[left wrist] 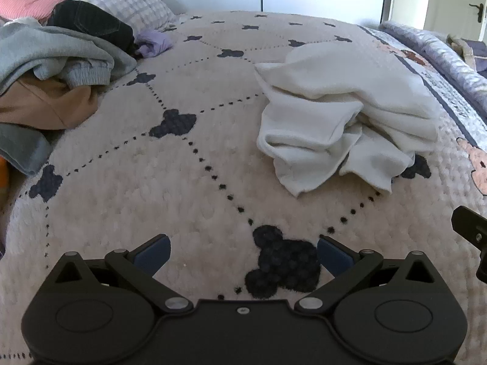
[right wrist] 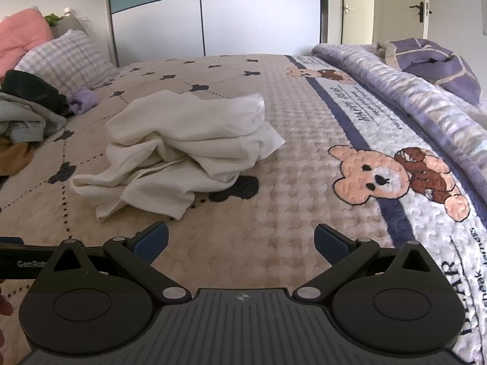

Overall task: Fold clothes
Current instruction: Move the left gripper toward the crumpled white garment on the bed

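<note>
Looking across the bed (right wrist: 274, 140), I see the crumpled white garment (right wrist: 182, 140) lying mid-bed, nearer the pile of clothes (left wrist: 54, 70) along one edge than the rolled quilt. I'd bring both grippers, left gripper (left wrist: 243, 255) and right gripper (right wrist: 240, 243), fingers spread fully and empty, to its nearest hem corners and pull it flat first.

A bed covered by a beige fleece blanket (left wrist: 182, 182) with dark bear shapes. On it lie a crumpled white garment (left wrist: 341, 115), a heap of clothes (left wrist: 61, 70), pillows (left wrist: 131, 3) and a purple quilt (right wrist: 426, 97).
</note>
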### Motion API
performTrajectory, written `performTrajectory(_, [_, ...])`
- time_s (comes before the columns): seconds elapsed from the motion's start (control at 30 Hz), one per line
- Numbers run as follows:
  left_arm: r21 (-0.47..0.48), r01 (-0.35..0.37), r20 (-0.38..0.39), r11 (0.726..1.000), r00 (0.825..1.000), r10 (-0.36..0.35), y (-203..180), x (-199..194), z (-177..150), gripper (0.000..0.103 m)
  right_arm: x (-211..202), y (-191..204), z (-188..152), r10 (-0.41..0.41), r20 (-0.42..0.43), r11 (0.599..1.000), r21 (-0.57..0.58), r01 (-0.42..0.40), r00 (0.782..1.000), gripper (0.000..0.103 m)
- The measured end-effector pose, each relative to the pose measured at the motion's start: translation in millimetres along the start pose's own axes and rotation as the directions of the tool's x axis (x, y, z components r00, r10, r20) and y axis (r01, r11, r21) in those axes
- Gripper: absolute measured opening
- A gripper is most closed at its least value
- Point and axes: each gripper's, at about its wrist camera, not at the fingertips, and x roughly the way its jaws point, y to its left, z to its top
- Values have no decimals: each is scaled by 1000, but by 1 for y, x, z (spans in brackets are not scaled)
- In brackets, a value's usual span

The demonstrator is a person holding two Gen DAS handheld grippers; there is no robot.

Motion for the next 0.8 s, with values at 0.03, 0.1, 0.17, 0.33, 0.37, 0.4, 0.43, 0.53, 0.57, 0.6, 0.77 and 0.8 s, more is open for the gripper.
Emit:
performTrajectory(0.03, [-1,0,6,1000,1000,0,0,-1,0,103,0,0,0,-3,2,1000,0,3,1000,103])
performTrajectory(0.1, [1,1,19,1000,1000,-1,0,-3,-1,103,-3,-1,1,-10,19,1000,2,10,1000,103])
performTrajectory(0.17, [9,-5,29,1000,1000,5,-1,-6,-1,103,-7,-2,3,-18,35,1000,3,18,999,103])
performTrajectory(0.33, [47,2,29,999,1000,-3,-7,-9,-1,103,-13,-3,6,-36,57,999,1,36,998,103])
performTrajectory(0.37, [53,11,26,999,1000,-12,-8,-10,0,103,-14,-2,6,-36,51,999,-3,37,998,103])
performTrajectory(0.4, [57,21,26,998,999,-23,-9,-12,0,103,-14,-1,7,-37,45,999,-8,38,998,103])
performTrajectory(0.43, [58,31,28,998,999,-32,-11,-14,1,103,-15,-1,7,-38,39,999,-12,39,999,103])
performTrajectory(0.53, [68,43,43,997,998,-46,-16,-20,4,103,-21,1,12,-44,48,999,-27,45,998,103])
performTrajectory(0.57, [74,42,46,996,998,-45,-18,-22,5,103,-23,2,14,-51,60,998,-34,53,997,103])
performTrajectory(0.6, [81,40,49,996,998,-44,-20,-24,5,103,-26,2,15,-64,75,997,-38,67,995,103])
performTrajectory(0.77, [118,48,25,992,998,-51,-25,-21,9,103,-28,0,19,-155,132,985,-56,163,979,103])
performTrajectory(0.8, [115,56,14,992,998,-58,-25,-19,9,103,-26,-2,20,-146,128,986,-57,154,981,103])
